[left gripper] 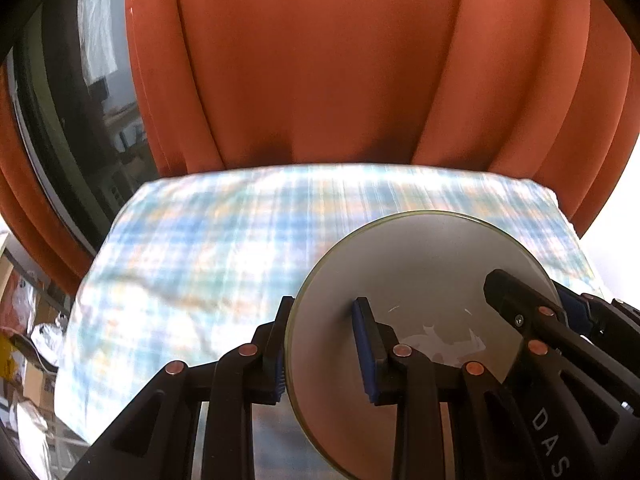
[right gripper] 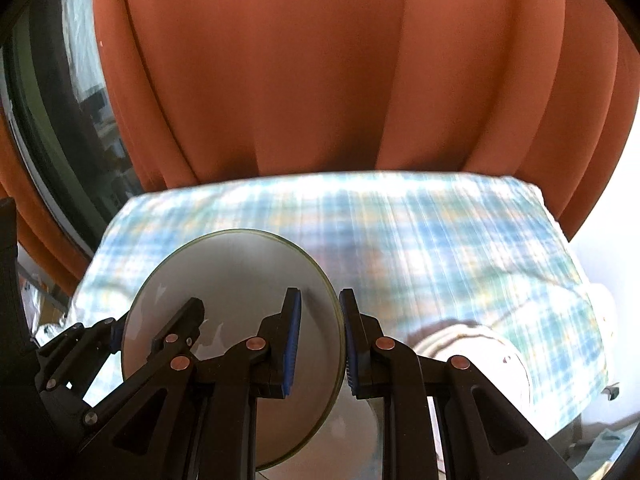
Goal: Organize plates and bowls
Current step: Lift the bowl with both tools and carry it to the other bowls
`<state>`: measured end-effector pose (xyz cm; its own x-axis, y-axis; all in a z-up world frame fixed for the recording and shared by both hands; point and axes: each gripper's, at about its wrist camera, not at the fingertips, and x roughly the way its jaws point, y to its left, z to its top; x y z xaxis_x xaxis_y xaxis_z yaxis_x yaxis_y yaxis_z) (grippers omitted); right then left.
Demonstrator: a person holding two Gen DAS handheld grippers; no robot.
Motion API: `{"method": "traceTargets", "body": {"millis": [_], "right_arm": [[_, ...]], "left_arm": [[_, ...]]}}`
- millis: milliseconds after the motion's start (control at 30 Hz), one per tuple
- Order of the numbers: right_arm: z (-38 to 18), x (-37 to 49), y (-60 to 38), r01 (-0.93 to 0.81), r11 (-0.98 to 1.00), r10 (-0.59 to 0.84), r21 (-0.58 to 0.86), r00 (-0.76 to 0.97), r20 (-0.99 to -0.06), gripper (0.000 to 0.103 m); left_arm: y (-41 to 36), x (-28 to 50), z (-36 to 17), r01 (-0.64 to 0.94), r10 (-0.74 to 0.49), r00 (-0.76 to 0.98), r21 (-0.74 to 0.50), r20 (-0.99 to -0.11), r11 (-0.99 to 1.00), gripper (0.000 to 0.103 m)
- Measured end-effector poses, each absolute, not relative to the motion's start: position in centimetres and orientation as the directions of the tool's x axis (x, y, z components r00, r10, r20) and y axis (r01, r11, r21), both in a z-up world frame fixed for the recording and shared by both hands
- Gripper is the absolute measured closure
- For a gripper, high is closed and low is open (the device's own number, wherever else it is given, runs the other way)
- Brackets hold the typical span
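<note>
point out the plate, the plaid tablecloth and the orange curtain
plate [left gripper: 420, 272]: left wrist view, its grey face
plaid tablecloth [left gripper: 208, 240]: left wrist view, bare middle
orange curtain [right gripper: 320, 80]: right wrist view, central fold

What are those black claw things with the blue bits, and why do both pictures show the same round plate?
The black claws are grippers: tools a person holds, one in each hand, with a camera on each looking along its two fingers. One picture comes from the left gripper, the other from the right gripper. Both pinch the same round grey plate by its rim, from opposite sides, so it shows up twice. The blue bits are soft pads for gripping. Below is a table under a blue checked cloth, blurry here. Another dish lies on it, too blurred to name. Orange curtains hang behind.
</note>
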<state>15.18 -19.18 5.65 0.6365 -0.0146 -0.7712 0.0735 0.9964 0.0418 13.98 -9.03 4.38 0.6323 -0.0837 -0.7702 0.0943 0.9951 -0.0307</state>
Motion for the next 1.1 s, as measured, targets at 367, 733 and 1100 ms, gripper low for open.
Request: {"method": "traceTargets", "body": {"millis": [367,733,1100], "right_arm": [[1.9,12.4,-21.9,0.004,0.999,0.039,0.05,0.573,-0.818,0.08],[-1.2,12.0,-22.7,-0.043,0.997,0.071,0.057,0.512,-0.856,0.08],[-2.7,12.8,-22.4,-0.08,0.994,0.106,0.077,0.472,-0.875,0.08]], "left_arm": [[-11.8,11.0,1.4,0.03,-0.029,0.576,-0.014,-0.817,0.999,0.075],[-12.5,10.6,-1.9,-0.008,-0.002,0.511,-0.007,-0.86,1.0,0.075],[-12.1,10.9,-2.7,-0.041,0.04,0.487,0.023,-0.873,0.999,0.075]]}}
